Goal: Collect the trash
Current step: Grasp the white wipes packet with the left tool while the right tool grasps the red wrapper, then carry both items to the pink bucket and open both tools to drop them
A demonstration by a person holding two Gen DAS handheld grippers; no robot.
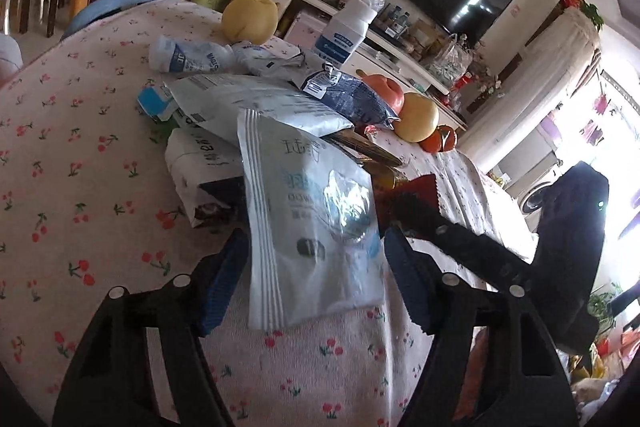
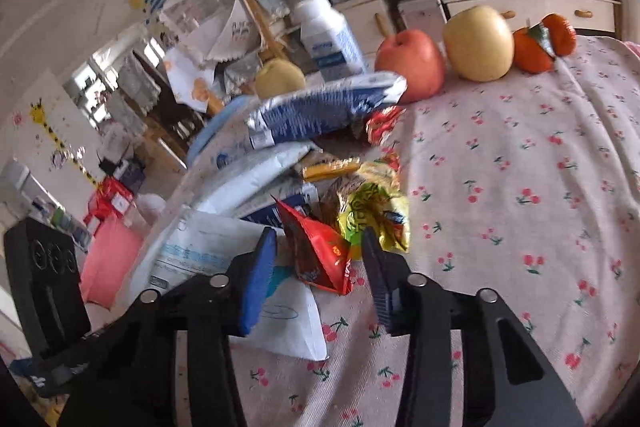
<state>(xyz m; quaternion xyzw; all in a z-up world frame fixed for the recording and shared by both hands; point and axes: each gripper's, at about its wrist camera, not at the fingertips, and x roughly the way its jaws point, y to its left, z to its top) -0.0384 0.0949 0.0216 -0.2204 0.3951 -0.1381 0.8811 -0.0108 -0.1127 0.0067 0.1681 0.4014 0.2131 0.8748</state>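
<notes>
Left gripper [image 1: 316, 259] wide open around a flat white plastic sachet [image 1: 312, 227] – right gripper [image 2: 318, 247] gapes around a crumpled red foil wrapper [image 2: 320, 247].

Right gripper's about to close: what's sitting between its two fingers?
In the right wrist view, the red snack wrapper stands between the open right gripper's fingers, yellow wrapper just behind.

Cherry-print tablecloth [image 2: 520, 187] — wrapper heap [image 2: 280, 163], white bottle [image 2: 330, 35], apple [image 2: 410, 65], pear [image 2: 478, 43], oranges [image 2: 542, 43]

Daylight blows out the window [image 1: 612, 131] at right; fisheye edges bend and darken, wrappers slightly blurred.
</notes>
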